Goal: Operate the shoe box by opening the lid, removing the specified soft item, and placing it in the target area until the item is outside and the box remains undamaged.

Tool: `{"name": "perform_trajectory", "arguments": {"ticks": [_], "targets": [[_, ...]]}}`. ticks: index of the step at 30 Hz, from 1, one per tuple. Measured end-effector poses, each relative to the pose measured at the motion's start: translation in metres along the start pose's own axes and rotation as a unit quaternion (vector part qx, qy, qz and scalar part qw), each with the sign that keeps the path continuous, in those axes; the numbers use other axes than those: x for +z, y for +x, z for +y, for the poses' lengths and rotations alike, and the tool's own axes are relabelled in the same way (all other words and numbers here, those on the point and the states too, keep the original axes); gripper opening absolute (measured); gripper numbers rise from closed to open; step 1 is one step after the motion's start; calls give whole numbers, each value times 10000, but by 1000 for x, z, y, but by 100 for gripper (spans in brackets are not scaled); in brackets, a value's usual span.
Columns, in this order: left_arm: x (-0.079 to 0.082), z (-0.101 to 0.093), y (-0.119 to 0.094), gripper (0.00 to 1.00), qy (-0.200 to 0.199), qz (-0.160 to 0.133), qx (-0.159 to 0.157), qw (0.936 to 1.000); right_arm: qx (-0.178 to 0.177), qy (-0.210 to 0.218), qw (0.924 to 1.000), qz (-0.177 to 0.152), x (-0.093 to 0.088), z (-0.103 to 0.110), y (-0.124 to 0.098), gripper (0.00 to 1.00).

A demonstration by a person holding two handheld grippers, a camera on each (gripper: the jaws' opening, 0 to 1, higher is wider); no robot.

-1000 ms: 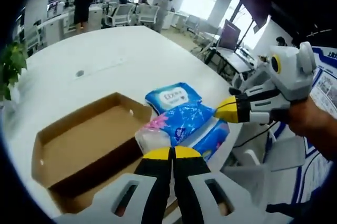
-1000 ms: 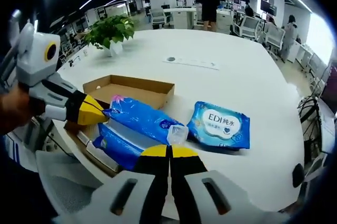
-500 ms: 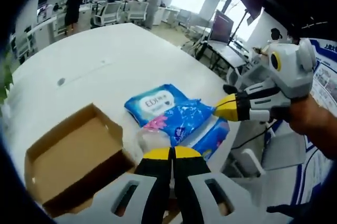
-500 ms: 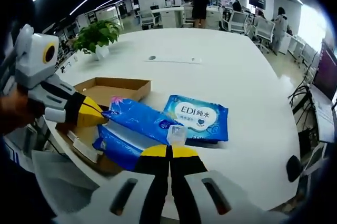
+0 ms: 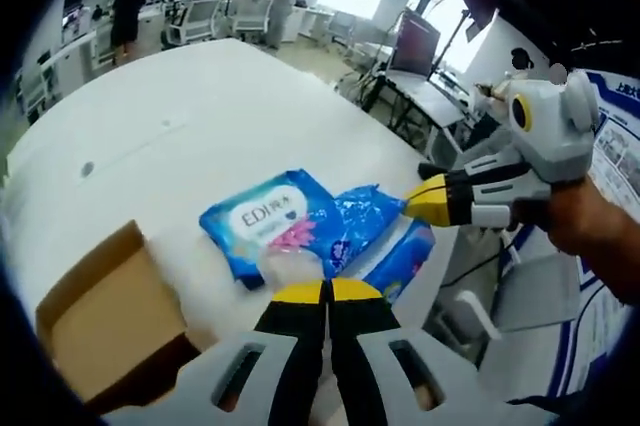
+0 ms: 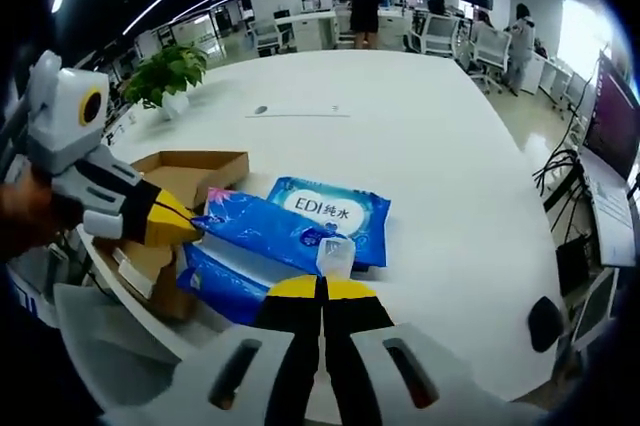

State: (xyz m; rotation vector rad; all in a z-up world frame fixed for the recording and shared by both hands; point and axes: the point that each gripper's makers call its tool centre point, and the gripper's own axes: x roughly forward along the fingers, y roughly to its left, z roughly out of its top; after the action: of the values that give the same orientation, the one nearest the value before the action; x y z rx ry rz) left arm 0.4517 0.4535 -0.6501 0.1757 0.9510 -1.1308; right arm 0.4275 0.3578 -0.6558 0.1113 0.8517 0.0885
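- The soft item, a blue patterned tissue pack (image 6: 268, 231), is held up over the near edge of the white table (image 6: 430, 146), stretched between my two grippers; in the left gripper view the same pack (image 5: 345, 236) runs from my own jaws toward the other gripper.
- My right gripper (image 6: 322, 288) has its yellow-tipped jaws together, pinching the pack's clear end just above the tips.
- My left gripper (image 5: 326, 292) also shows its jaws together, clamped on the pack's pink and white end.
- In the right gripper view, the left gripper (image 6: 185, 221) comes in from the left, its yellow tip touching the pack's far end.
- In the left gripper view, the right gripper (image 5: 425, 202) meets the pack's other end, with a hand (image 5: 590, 236) behind it.
- A flat blue wet-wipes pack (image 6: 335, 218) marked EDI lies on the table just behind the held pack.
- The open cardboard shoe box (image 6: 190, 174) sits at the table edge beside the pack; in the left gripper view, it (image 5: 100, 331) lies low left.
- The right gripper view alone gives me a potted plant (image 6: 165, 74) at the table's far left.
- A second blue pack (image 6: 225, 276) hangs just under the held one.
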Motion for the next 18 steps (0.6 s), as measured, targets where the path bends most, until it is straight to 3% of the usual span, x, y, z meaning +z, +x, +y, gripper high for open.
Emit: {"name": "perform_trajectory", "arguments": {"ticks": [8, 18], "targets": [[15, -11, 24, 0, -12, 91, 24, 10000, 9, -12, 10000, 13, 2, -33, 1, 0], [42, -27, 70, 0, 25, 211, 12, 9998, -47, 9, 10000, 24, 8, -85, 5, 0]]}}
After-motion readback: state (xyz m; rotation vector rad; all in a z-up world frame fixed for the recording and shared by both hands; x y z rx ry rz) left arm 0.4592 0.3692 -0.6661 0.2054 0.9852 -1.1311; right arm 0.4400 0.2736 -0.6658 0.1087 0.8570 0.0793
